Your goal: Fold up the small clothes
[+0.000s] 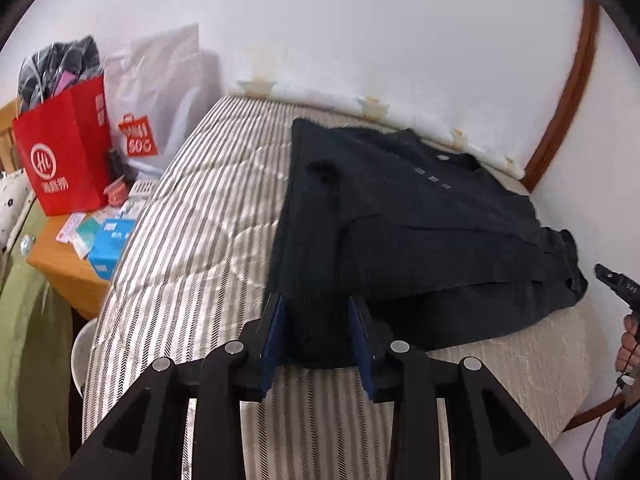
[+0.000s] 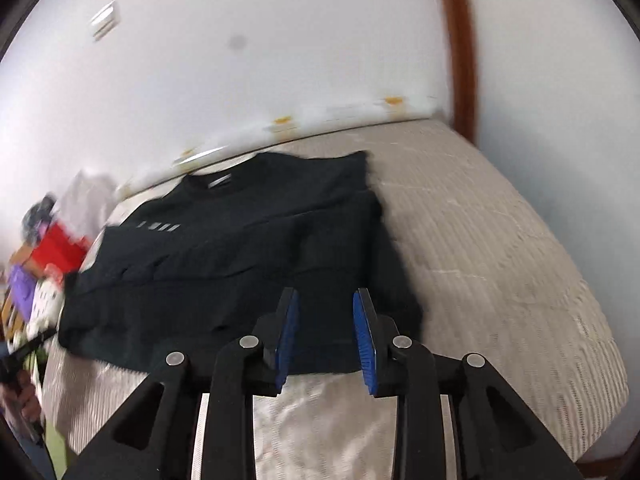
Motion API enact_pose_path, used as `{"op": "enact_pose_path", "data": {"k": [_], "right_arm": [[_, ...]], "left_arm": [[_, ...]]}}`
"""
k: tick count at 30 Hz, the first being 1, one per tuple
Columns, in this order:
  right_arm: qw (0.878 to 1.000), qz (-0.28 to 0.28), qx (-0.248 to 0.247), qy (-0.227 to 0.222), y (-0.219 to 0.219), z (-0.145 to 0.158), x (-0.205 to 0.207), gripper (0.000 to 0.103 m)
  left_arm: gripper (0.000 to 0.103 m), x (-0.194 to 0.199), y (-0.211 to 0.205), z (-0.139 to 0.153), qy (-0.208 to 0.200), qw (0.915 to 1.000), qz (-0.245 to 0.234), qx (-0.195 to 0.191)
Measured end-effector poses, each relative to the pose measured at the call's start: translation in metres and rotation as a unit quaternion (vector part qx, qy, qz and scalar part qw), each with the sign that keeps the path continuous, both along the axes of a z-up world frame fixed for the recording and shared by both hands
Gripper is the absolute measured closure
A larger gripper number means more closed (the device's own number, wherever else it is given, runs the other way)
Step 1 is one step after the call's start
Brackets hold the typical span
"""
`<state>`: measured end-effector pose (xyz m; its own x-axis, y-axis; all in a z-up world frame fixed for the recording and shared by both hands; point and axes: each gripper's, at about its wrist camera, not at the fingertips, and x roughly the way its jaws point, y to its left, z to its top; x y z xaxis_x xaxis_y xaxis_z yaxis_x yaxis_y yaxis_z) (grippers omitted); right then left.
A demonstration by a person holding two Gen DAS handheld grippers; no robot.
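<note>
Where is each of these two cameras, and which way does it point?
Left wrist: rides on the left gripper, looking down along its open jaws at the black shirt on the bed; a hand shows at right.
Right wrist: rides on the right gripper, jaws open, facing the shirt's near hem; a hand shows at left.
Shared: the shirt, bed and white wall.
</note>
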<state>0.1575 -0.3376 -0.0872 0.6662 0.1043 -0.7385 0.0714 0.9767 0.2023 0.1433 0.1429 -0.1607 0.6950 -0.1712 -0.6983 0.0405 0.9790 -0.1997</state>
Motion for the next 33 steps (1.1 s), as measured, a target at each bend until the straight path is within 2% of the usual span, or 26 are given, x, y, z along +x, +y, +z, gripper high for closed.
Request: {"op": "enact_pose_path", "data": {"k": [3,4,7,11,15,20,25,30,33], "right_arm": [[0.998,0.053,-0.002,0.017,0.028,-0.013,0.004,0.082],[0.998,0.059,-0.002,0.025,0.034,-0.019,0.006,0.092],[0.996,0.073,0.011,0.059,0.046,-0.045,0.019,0.093],[0.995,0.062,0.01,0.076,0.047,-0.06,0.032,0.094],[0.996,0.061,-0.007,0.072,0.052,-0.06,0.033,0.094],[0.996,0.055,-0.036,0.067,0.058,-0.056,0.041,0.095],[0.997,0.038,-0.047,0.051,0.059,-0.052,0.06,0.095],[0.998,0.023,-0.041,0.039,0.055,-0.045,0.087,0.095],[0.999,0.019,-0.043,0.026,0.054,-0.038,0.104,0.095]], "left_arm": [[0.072,-0.006,-0.01,0.008,-0.021,0.9995,-0.022,-0.004],[0.072,-0.006,-0.014,0.008,-0.024,0.9993,-0.029,-0.005],[0.073,-0.003,-0.03,0.004,-0.02,0.998,-0.059,-0.012],[0.077,0.011,-0.047,-0.012,0.012,0.9962,-0.085,-0.016],[0.077,0.031,-0.062,-0.028,0.04,0.9942,-0.099,-0.018],[0.077,0.052,-0.076,-0.03,0.049,0.9945,-0.091,-0.018],[0.077,0.06,-0.082,-0.025,0.037,0.9955,-0.086,0.005],[0.077,0.069,-0.071,-0.011,0.016,0.9963,-0.081,-0.025],[0.077,0.075,-0.069,-0.001,-0.006,0.9966,-0.078,-0.025]]}}
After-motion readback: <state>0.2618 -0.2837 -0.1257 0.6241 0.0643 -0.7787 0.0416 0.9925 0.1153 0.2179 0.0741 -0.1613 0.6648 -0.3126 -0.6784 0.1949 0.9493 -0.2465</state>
